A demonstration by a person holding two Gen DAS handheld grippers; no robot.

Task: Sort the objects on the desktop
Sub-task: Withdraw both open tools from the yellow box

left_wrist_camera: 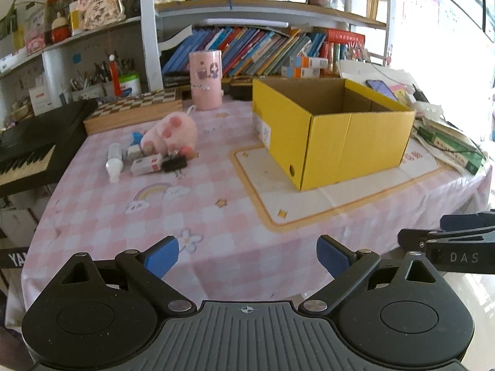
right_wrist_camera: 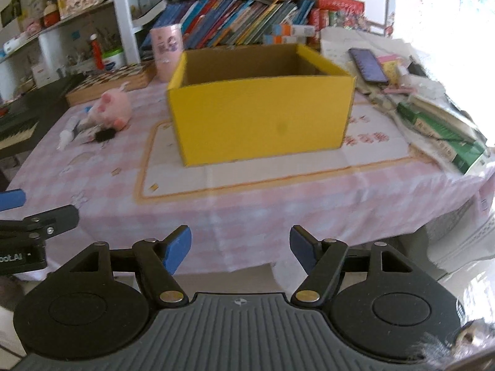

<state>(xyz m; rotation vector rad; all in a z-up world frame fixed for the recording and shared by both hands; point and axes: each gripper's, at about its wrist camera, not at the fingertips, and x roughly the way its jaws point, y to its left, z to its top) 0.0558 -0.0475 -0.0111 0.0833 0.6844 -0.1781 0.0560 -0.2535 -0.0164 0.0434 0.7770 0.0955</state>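
Observation:
An open yellow cardboard box (left_wrist_camera: 334, 133) (right_wrist_camera: 263, 114) stands on the pink checked tablecloth, and what shows of its inside is bare. Left of it lies a cluster: a pink plush pig (left_wrist_camera: 171, 133) (right_wrist_camera: 113, 108), a white bottle (left_wrist_camera: 114, 160) (right_wrist_camera: 66, 134), a small white and red carton (left_wrist_camera: 147, 164) and a black binder clip (left_wrist_camera: 174, 163) (right_wrist_camera: 105, 136). My left gripper (left_wrist_camera: 247, 256) hovers open over the table's near edge with nothing between its blue pads. My right gripper (right_wrist_camera: 239, 249) is open too, in front of the box, holding nothing.
A pink cup (left_wrist_camera: 205, 80) and a checkered board box (left_wrist_camera: 133, 111) stand behind the cluster. A black keyboard (left_wrist_camera: 34, 151) borders the left edge. Books, papers and a phone (right_wrist_camera: 368, 65) crowd the right side. Bookshelves (left_wrist_camera: 247, 46) fill the back.

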